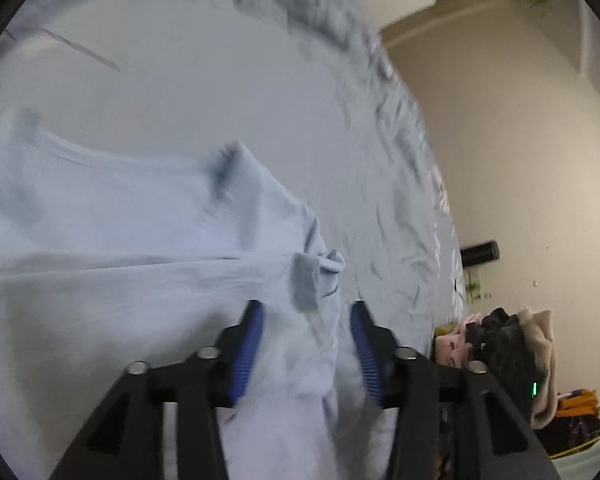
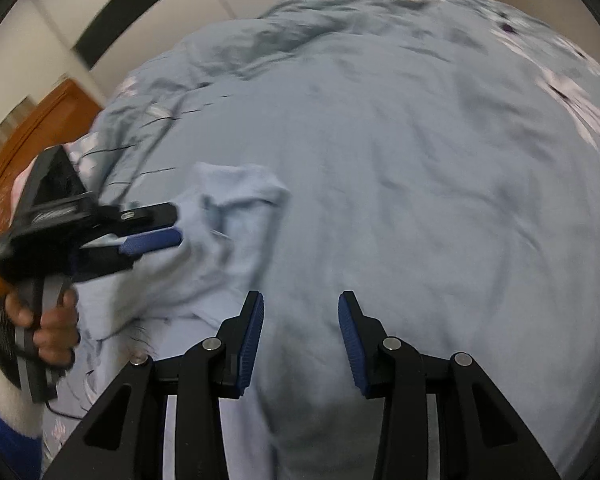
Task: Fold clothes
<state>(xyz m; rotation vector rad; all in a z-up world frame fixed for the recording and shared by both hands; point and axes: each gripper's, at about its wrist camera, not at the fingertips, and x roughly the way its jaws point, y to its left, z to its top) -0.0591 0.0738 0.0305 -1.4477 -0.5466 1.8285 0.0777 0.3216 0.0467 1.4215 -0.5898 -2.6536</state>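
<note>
Light blue garment (image 1: 148,264), lying flat lengthwise, collar (image 1: 316,276) beyond left tongs (image 1: 306,344)

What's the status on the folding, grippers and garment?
Left gripper open over the light blue garment, cloth between the jaws, not pinched. Right gripper open, holding nothing. Garment partly folded on the bed cover. Nothing in the way.
</note>
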